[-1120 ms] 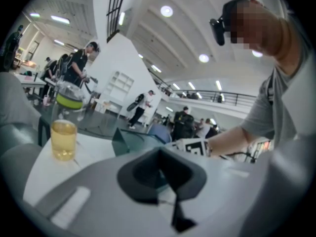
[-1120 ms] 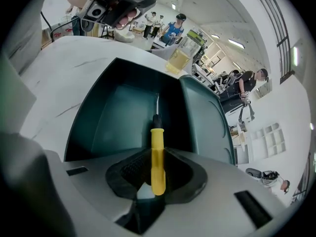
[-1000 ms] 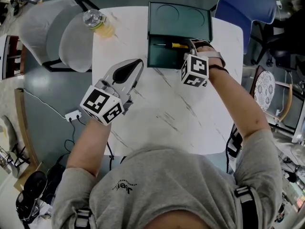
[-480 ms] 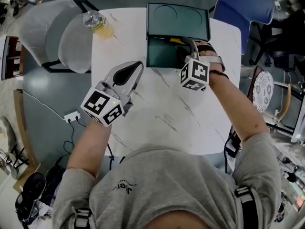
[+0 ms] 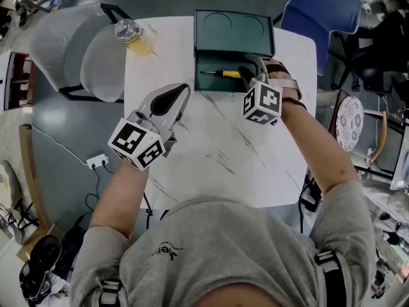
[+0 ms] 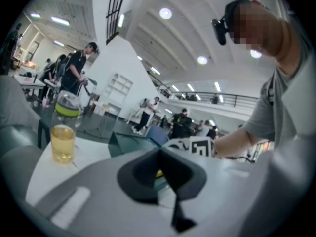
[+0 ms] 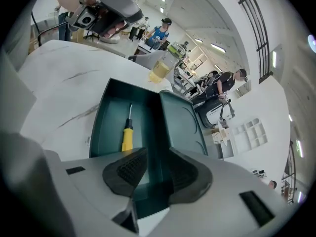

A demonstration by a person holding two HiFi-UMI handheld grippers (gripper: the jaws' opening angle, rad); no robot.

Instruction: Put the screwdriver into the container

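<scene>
White marble table (image 5: 243, 165). Green container (image 5: 214, 85) at the far edge, lid up. My right gripper (image 5: 248, 66) is over its near wall. Its jaws just opened wide, then eased in slightly, with nothing between them. My left gripper (image 5: 174, 98) is clenched and empty. Only its view shows the drink bottle (image 6: 64, 137) side-on. The screwdriver (image 7: 127, 135) lies inside the container, clearest in the right gripper view.

Drink bottle (image 5: 131, 34) on marbled white table (image 5: 211, 165)

Your head view looks steeply down on the white table (image 5: 255, 146), green container (image 5: 233, 34) at top centre. Your left gripper view skims low and level across the tabletop; your right tilts down, close over the container all three share.
</scene>
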